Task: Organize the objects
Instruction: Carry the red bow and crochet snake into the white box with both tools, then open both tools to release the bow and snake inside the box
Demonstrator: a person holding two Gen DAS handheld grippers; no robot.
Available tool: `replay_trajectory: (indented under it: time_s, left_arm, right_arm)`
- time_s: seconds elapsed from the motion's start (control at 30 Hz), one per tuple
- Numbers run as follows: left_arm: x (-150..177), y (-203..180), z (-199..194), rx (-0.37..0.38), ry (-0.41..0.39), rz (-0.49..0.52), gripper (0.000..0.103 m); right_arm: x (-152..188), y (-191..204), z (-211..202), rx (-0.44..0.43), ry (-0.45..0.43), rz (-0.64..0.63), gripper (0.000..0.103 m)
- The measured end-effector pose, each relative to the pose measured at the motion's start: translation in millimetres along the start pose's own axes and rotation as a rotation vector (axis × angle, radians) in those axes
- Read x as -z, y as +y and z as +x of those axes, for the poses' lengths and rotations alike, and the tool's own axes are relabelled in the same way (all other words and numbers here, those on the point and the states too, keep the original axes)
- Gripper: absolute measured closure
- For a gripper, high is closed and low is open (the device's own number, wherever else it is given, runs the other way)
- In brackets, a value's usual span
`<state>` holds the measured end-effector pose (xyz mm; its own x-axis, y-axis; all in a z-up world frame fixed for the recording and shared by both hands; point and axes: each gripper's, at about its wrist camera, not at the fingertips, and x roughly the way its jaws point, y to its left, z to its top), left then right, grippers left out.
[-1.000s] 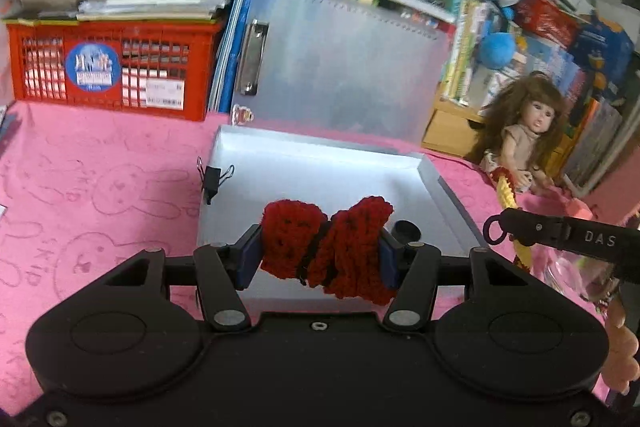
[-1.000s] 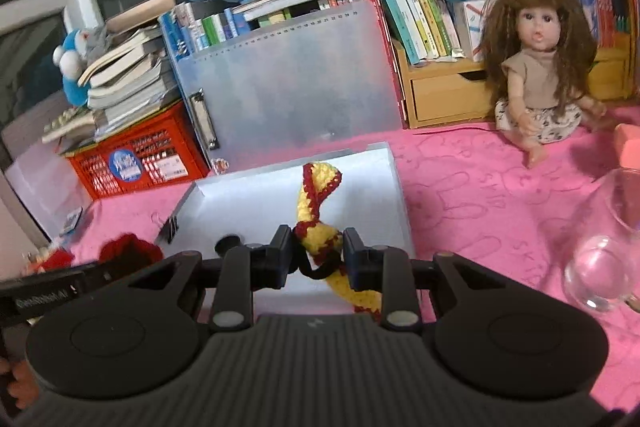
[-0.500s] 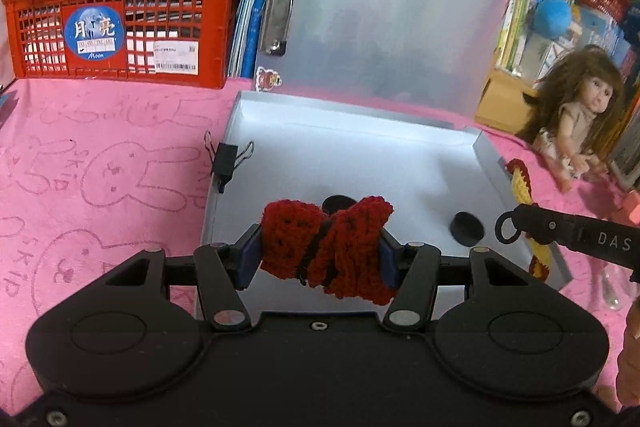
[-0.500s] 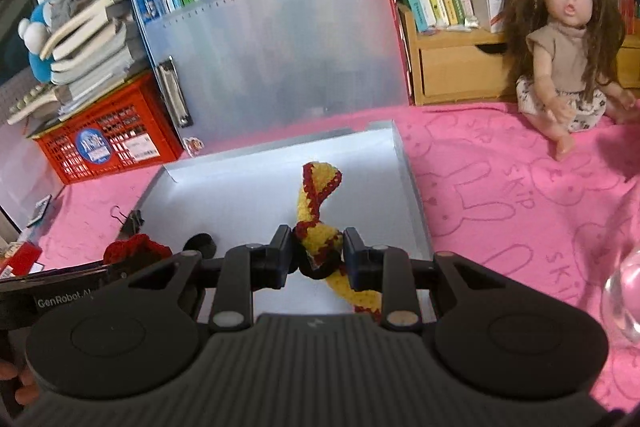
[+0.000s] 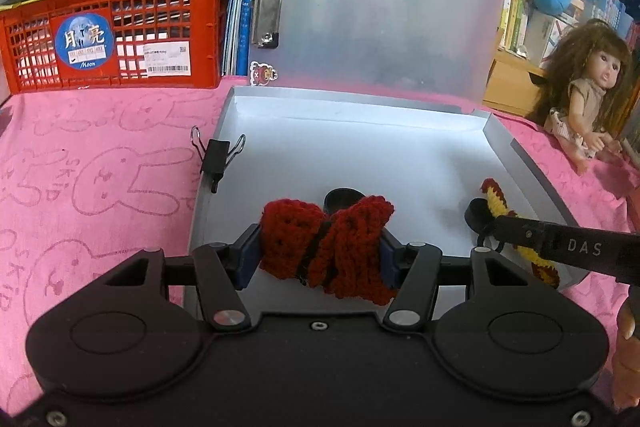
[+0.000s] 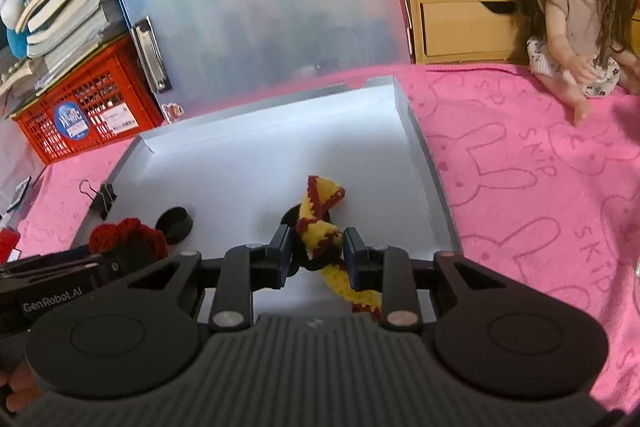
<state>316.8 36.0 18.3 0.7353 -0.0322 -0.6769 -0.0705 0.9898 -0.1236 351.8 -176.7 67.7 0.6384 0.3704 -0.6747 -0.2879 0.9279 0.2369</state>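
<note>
1. Left gripper [image 5: 320, 257]: fingers [image 5: 248, 259] clamped on both ends of a red crocheted bundle [image 5: 326, 247] tied round with a dark band; bundle hanging over the near part of the grey box [image 5: 400, 155].
2. Right gripper [image 6: 318, 253]: fingers [image 6: 352, 251] narrow, pinching a yellow-and-red crocheted strip [image 6: 320, 219]; upper end folded above the fingers, lower end trailing down past the near box edge, its tip hidden behind the gripper body.
3. Two black round pieces inside the box: one [image 6: 176, 221] near the left gripper, partly hidden by the red bundle in the left wrist view; the other [image 6: 290, 217] mostly covered by the strip. Hard to make out what either is.
4. Low near-left: fingertips of a hand [image 6: 12, 391], cut off by the frame.
5. Black binder clip [image 5: 216, 157] on the box's left wall.
6. Box floor beyond the grippers bare up to the far wall; low walls on left, right and far sides.
7. Translucent lid [image 5: 384, 7] standing upright behind the far wall, metal clip on its left part.
8. Pink bunny-print cloth [image 5: 100, 187] spread around the box; open stretch at its right.
9. Farthest: red crate [image 5: 120, 39] under stacked books at left, doll [image 6: 576, 11] seated at right.
</note>
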Motion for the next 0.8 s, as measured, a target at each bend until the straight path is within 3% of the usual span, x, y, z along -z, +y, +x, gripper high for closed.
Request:
replay_trajectory:
  time_s: [0.17,0.27,0.3,0.5,0.8]
  left_arm:
    - [0,-1,1,-0.004,0.001,0.009,0.043]
    - [0,0,0,0.006,0.018,-0.009,0.040]
    - [1,1,-1,0.009,0.016,-0.013,0.038]
    - [-1,2,-23,0.033,-0.036,-0.008,0.024]
    - [11,-12,-81,0.091,-0.145,0.097,0.016]
  right_arm:
    - [3,0,3,-0.006,0.004,-0.002,0.067]
    - [3,0,2,-0.015,-0.004,0.001,0.041]
    - [3,0,0,-0.017,-0.008,0.009,0.037]
    - [3,-3,-16,-0.027,-0.043,0.040,0.029]
    - [13,1,-72,-0.072,-0.148,0.009,0.014]
